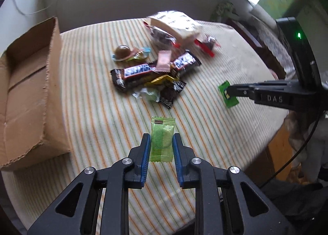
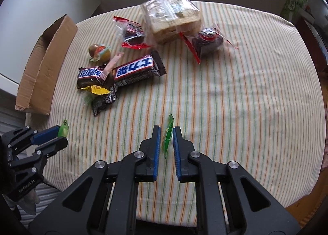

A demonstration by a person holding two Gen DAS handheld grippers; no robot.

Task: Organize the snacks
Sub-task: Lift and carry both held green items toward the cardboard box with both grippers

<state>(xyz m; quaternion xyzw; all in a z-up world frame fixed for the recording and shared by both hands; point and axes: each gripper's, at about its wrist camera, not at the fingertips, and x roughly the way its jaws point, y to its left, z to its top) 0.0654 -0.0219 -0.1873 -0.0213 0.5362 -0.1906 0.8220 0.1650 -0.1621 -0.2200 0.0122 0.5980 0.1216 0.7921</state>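
Note:
My left gripper [image 1: 162, 139] is shut on a pale green candy packet [image 1: 162, 140], held flat between the blue pads above the striped cloth. It also shows in the right wrist view [image 2: 62, 130]. My right gripper [image 2: 165, 130] is shut on a dark green candy packet [image 2: 167, 136], held edge-on; in the left wrist view this packet [image 1: 225, 95] hangs at the gripper's tip. A pile of snacks lies mid-table: two Snickers bars [image 2: 135, 69], a yellow wrapper [image 2: 96, 89], a dark packet [image 2: 103, 101]. An open cardboard box [image 1: 28, 95] stands at the left.
A bagged bread loaf [image 2: 172, 17] and two bagged dark cakes [image 2: 207, 40] lie at the back. A round jelly cup [image 2: 99, 52] sits near the box. The table [image 2: 246, 91] has a striped cloth; its edge drops off at the right. A wall stands behind.

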